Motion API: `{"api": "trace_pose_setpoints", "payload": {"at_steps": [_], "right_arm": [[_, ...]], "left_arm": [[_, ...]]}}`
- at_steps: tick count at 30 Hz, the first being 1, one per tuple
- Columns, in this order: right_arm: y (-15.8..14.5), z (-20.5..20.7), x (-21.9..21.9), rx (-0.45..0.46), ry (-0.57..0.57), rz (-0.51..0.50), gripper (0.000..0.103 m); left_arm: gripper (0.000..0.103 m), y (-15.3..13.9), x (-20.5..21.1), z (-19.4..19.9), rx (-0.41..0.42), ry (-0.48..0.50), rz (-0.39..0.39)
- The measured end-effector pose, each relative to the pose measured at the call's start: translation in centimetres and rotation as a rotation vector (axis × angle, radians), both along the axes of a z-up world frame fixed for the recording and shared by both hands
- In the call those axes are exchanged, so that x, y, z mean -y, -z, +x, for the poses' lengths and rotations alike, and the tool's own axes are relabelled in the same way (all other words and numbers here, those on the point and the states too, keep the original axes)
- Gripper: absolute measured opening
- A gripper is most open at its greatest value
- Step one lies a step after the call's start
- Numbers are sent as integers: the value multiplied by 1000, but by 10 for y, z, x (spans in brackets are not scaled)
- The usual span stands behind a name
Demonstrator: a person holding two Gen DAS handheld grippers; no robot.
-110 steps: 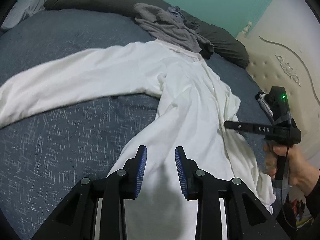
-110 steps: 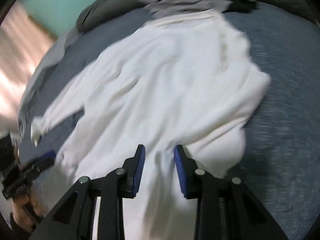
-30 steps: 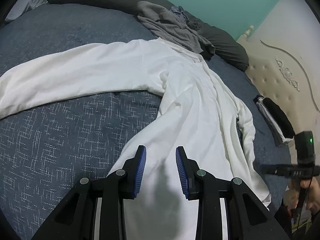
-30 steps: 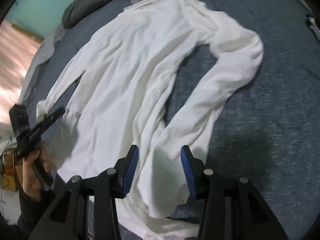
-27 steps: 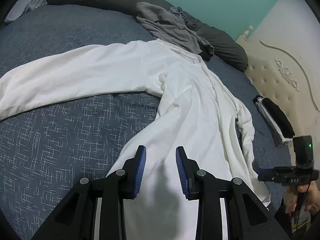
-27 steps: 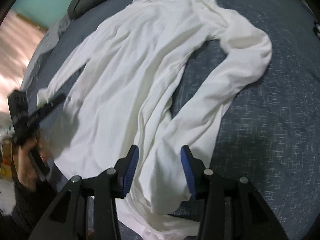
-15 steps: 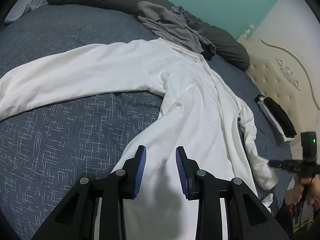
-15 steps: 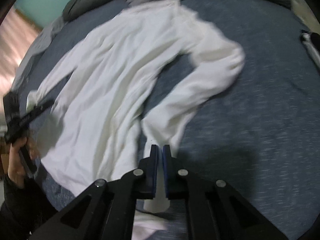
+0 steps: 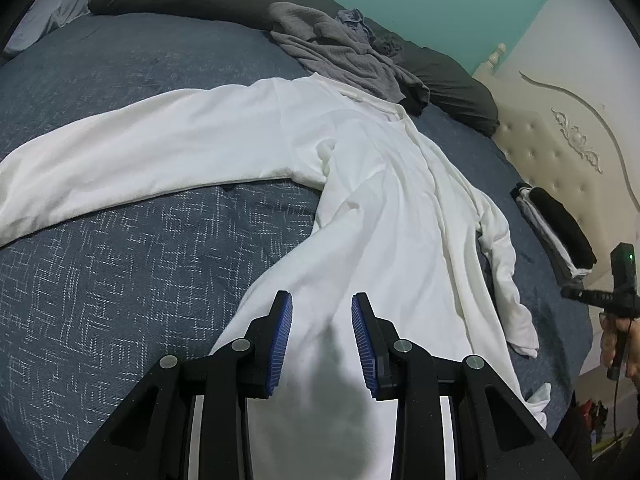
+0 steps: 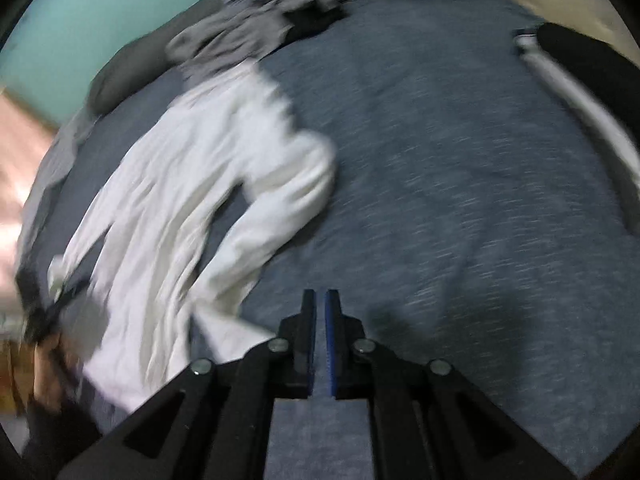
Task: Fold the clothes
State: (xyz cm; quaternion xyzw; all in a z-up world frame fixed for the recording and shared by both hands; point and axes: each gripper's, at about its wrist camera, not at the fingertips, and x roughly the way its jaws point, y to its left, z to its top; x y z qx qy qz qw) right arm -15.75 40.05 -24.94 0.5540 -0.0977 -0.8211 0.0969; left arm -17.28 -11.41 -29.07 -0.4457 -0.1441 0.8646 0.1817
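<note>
Sprawling across my blue-grey bedspread [image 9: 120,280] lies the white long-sleeved shirt [image 9: 380,208], one sleeve flung far out flat, the other bent beside its body. Only my left view shows the cream headboard [image 9: 560,152] and sharp fabric weave; my right view is blurred. My left gripper [image 9: 322,316] hangs spread over the shirt's lower hem, pinching nothing. My right gripper [image 10: 320,320] has just eased apart to a thin slit, empty over bare bedspread, the bent sleeve's cuff just beside it.
</note>
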Motion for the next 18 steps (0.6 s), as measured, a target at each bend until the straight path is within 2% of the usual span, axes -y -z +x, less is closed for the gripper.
{"api": "trace_pose_setpoints", "payload": {"at_steps": [1,2,7,15,16,17,18], "right_arm": [[6,0,10,14,-31,8,28],[11,1,19,23,-55,9,36],[32,-2,50,55,-139,31,48],[54,-5,88,86,-259,61,46],[56,-4,90,87,-266,64,36],[58,-4,91,88,-272,71,31],[59,-3,92,85,-274,83,20]], "left_arm": [[34,1,-1,0,1,2,-3],[34,1,-2,1,2,4,-5],[34,2,-4,1,5,9,-10],[34,1,-3,1,2,8,-12],[34,1,-3,1,2,7,-12],[34,1,-3,1,2,7,-11],[34,1,-3,0,3,7,-12]]}}
